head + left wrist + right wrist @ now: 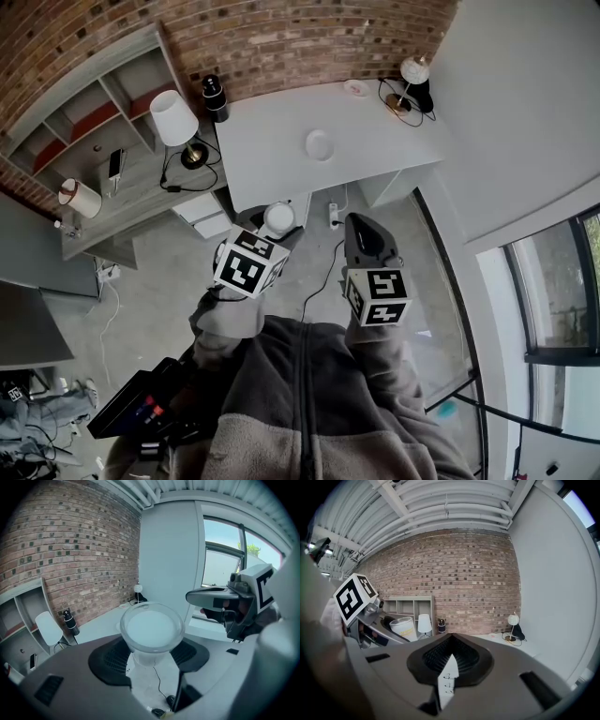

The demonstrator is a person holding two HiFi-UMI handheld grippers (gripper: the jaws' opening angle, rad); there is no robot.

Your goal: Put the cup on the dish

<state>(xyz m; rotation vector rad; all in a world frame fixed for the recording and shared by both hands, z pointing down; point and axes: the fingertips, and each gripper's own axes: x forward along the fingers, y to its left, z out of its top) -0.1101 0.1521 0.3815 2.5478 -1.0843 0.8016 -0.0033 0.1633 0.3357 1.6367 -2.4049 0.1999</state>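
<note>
A translucent white cup sits upright between the wide-set jaws of my left gripper, which is shut on it. In the head view the cup and left gripper hang over the floor, short of the white table. A round white dish lies near the table's middle. My right gripper is beside the left one, also over the floor. Its jaws are shut with nothing between them.
A smaller dish and a globe lamp stand at the table's far right corner. Left of the table is a grey shelf desk with a white lamp and a black bottle-shaped thing. Cables run across the floor.
</note>
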